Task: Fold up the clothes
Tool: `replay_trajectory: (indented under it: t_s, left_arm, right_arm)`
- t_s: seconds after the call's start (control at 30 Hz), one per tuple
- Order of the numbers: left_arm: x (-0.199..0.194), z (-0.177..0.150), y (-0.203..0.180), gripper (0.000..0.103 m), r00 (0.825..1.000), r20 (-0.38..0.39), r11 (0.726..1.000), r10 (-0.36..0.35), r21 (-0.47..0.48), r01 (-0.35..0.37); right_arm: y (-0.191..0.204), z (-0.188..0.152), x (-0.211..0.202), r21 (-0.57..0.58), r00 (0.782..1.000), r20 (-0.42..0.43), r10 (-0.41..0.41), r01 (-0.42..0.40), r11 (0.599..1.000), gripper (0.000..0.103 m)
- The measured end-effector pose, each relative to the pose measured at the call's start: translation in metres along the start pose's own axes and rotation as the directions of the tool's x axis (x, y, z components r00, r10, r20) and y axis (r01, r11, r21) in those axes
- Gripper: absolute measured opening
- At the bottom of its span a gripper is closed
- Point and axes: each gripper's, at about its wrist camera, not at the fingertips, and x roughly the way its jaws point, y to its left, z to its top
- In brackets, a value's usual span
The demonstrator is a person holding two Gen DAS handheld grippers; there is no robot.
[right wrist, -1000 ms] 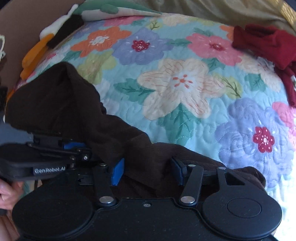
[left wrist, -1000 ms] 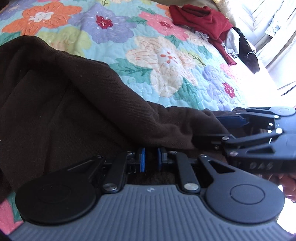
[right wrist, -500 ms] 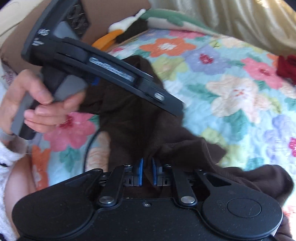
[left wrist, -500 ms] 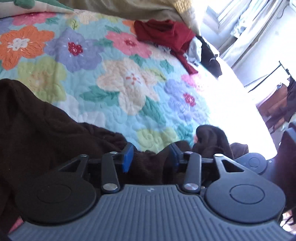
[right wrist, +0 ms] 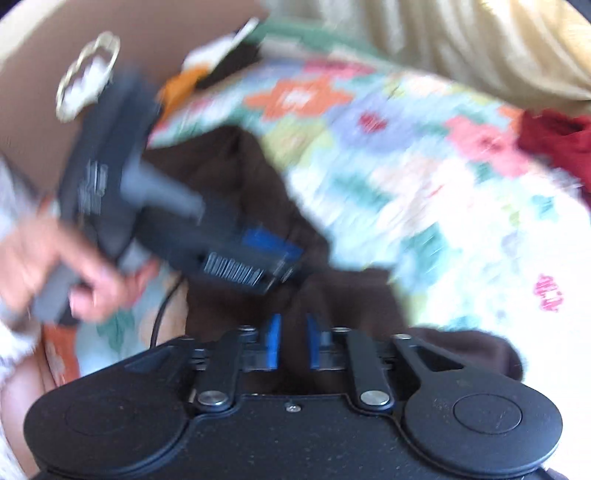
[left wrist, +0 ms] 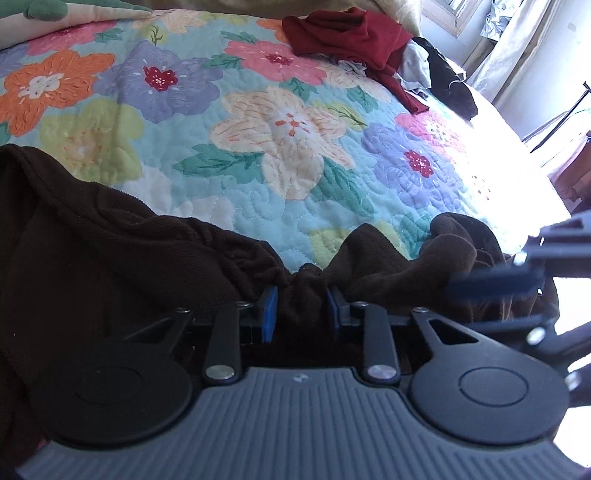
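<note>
A dark brown garment (left wrist: pixel 110 258) lies crumpled over the near part of a floral quilt (left wrist: pixel 295 129). My left gripper (left wrist: pixel 300 312) has a bunched fold of it between its blue pads, and the jaws are closing, pressed on the cloth. In the blurred right wrist view, my right gripper (right wrist: pixel 293 343) stands a narrow gap apart on another fold of the brown garment (right wrist: pixel 229 173), its jaws starting to open. The left gripper (right wrist: pixel 280 258) shows there just above and left, held by a hand (right wrist: pixel 55 266). A blurred blue finger of the right gripper (left wrist: pixel 495 284) enters the left wrist view.
A dark red garment (left wrist: pixel 351 33) and black and grey clothes (left wrist: pixel 443 74) are piled at the quilt's far right corner. The bed's right edge drops off in bright light near curtains (left wrist: pixel 517 44). A tan panel (right wrist: pixel 44 74) stands at the left.
The left jaws opened around a bunch of the brown cloth, then narrowed onto it. The right jaws went from wide to nearly shut on a fold, and that gripper rose; the view is now blurred.
</note>
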Motion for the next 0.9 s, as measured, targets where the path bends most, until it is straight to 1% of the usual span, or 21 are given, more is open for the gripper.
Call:
replay_trajectory:
  t_s: [0.03, 0.07, 0.1, 0.17, 0.23, 0.3, 0.33, 0.37, 0.4, 0.43, 0.47, 0.5, 0.53, 0.6, 0.67, 0.7, 0.73, 0.8, 0.83, 0.87, 0.9]
  left_arm:
    - [0.000, 0.000, 0.001, 0.027, 1.000, -0.002, 1.000, -0.003, -0.003, 0.003]
    - [0.000, 0.000, 0.001, 0.027, 1.000, -0.004, 1.000, -0.006, -0.005, 0.006]
    - [-0.001, 0.001, 0.002, 0.027, 1.000, -0.005, 1.000, -0.011, -0.006, 0.011]
    - [-0.004, 0.002, 0.002, 0.026, 1.000, -0.004, 1.000, -0.026, -0.001, 0.026]
    - [-0.007, 0.003, 0.001, 0.023, 0.999, 0.002, 0.999, -0.043, 0.010, 0.043]
    - [-0.009, 0.003, 0.001, 0.023, 0.998, 0.004, 0.998, -0.062, 0.008, 0.062]
    - [-0.010, 0.004, 0.000, 0.023, 0.997, 0.005, 0.997, -0.073, 0.019, 0.072]
    - [-0.011, 0.004, -0.001, 0.023, 0.997, 0.006, 0.996, -0.083, 0.038, 0.083]
    - [-0.013, 0.004, -0.002, 0.023, 0.996, 0.007, 0.994, -0.094, 0.058, 0.093]
    - [-0.017, 0.003, -0.007, 0.029, 0.995, 0.015, 0.988, -0.098, 0.119, 0.095]
    - [-0.023, 0.002, -0.012, 0.035, 0.995, 0.028, 0.977, -0.099, 0.192, 0.092]
    - [-0.030, 0.000, -0.016, 0.045, 0.994, 0.042, 0.963, -0.103, 0.254, 0.089]
    - [-0.036, 0.001, -0.017, 0.050, 0.991, 0.061, 0.957, -0.121, 0.274, 0.100]
    - [-0.046, 0.003, -0.017, 0.055, 0.978, 0.107, 0.955, -0.176, 0.259, 0.144]
    - [-0.049, 0.005, -0.020, 0.064, 0.966, 0.151, 0.954, -0.211, 0.247, 0.170]
    - [-0.049, 0.006, -0.024, 0.073, 0.961, 0.173, 0.953, -0.214, 0.254, 0.167]
    - [-0.049, 0.006, -0.031, 0.080, 0.959, 0.193, 0.949, -0.208, 0.276, 0.151]
    - [-0.048, 0.005, -0.041, 0.085, 0.954, 0.233, 0.941, -0.189, 0.319, 0.108]
    - [-0.047, 0.006, -0.044, 0.084, 0.950, 0.256, 0.943, -0.176, 0.321, 0.088]
    - [-0.046, 0.007, -0.044, 0.078, 0.946, 0.272, 0.949, -0.178, 0.303, 0.091]
    - [-0.046, 0.009, -0.042, 0.043, 0.941, 0.267, 0.951, -0.206, 0.281, 0.129]
  right_arm:
    - [-0.006, 0.003, -0.007, 0.024, 0.999, 0.023, -0.024, 0.023, 0.999, 0.052]
    - [-0.012, 0.004, -0.011, 0.047, 0.998, 0.037, -0.048, 0.046, 0.998, 0.058]
    - [-0.018, 0.005, -0.013, 0.073, 0.997, 0.044, -0.064, 0.061, 0.996, 0.058]
    - [-0.032, 0.006, -0.006, 0.135, 0.999, 0.018, -0.048, 0.045, 0.990, 0.062]
    - [-0.045, 0.002, 0.011, 0.201, 1.000, -0.020, -0.009, 0.013, 0.979, 0.064]
    - [-0.049, -0.005, 0.028, 0.243, 0.999, -0.022, 0.041, -0.035, 0.970, 0.064]
    - [-0.049, -0.008, 0.036, 0.255, 0.998, -0.016, 0.069, -0.062, 0.965, 0.047]
    - [-0.045, -0.009, 0.040, 0.240, 0.996, 0.002, 0.089, -0.087, 0.967, 0.009]
    - [-0.039, -0.007, 0.041, 0.210, 0.997, 0.016, 0.077, -0.079, 0.975, 0.009]
    - [-0.034, -0.004, 0.041, 0.179, 0.997, 0.031, 0.065, -0.070, 0.981, 0.009]
    - [-0.030, -0.002, 0.040, 0.152, 0.998, 0.045, 0.050, -0.056, 0.987, 0.009]
    - [-0.031, 0.002, 0.037, 0.137, 0.998, 0.058, 0.031, -0.039, 0.990, 0.009]
    - [-0.034, 0.006, 0.033, 0.130, 0.997, 0.073, 0.027, -0.036, 0.991, 0.009]
    - [-0.039, 0.013, 0.021, 0.118, 0.994, 0.104, 0.038, -0.051, 0.992, 0.009]
    - [-0.043, 0.021, 0.009, 0.107, 0.988, 0.138, 0.065, -0.080, 0.991, 0.009]
    - [-0.043, 0.023, 0.004, 0.104, 0.984, 0.156, 0.089, -0.106, 0.989, 0.009]
    - [-0.043, 0.026, -0.001, 0.101, 0.978, 0.173, 0.115, -0.133, 0.986, 0.009]
    - [-0.040, 0.030, -0.010, 0.091, 0.963, 0.204, 0.176, -0.198, 0.976, 0.009]
    - [-0.038, 0.032, -0.014, 0.085, 0.955, 0.217, 0.202, -0.225, 0.971, 0.009]
    - [-0.037, 0.032, -0.017, 0.080, 0.949, 0.227, 0.217, -0.241, 0.967, 0.009]
    - [-0.037, 0.033, -0.019, 0.076, 0.945, 0.235, 0.230, -0.253, 0.964, 0.009]
